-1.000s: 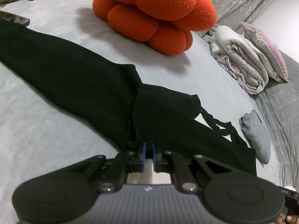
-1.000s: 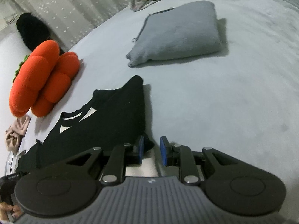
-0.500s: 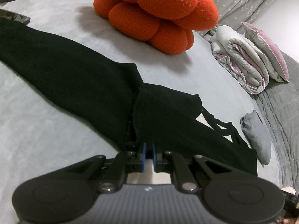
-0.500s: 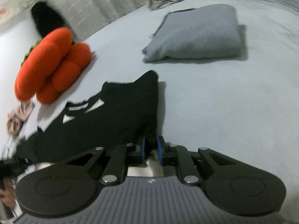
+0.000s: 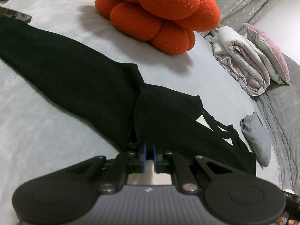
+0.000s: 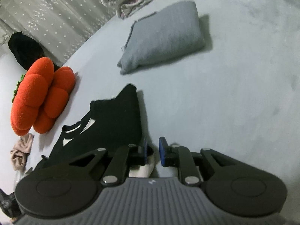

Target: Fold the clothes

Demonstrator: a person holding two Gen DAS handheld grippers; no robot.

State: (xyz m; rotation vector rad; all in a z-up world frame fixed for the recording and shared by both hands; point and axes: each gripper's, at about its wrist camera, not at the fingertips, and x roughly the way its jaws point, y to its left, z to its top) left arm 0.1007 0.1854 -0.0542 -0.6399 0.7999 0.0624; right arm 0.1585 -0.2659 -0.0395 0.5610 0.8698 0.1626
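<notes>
A pale grey bedsheet (image 5: 46,123) carried the black garment (image 5: 90,86), spread lengthwise beside an orange cushion (image 5: 159,13). The left gripper (image 5: 148,156) pinched its near edge; the right gripper (image 6: 152,151) stood spread beside the hem. A folded grey garment (image 6: 165,37) lay apart.

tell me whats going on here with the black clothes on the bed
A person holding two grippers is folding a black knit garment spread on a grey bed. The left gripper is nearly shut at the garment's near edge. The right gripper is open at its corner. A folded grey cloth lies beyond.
</notes>
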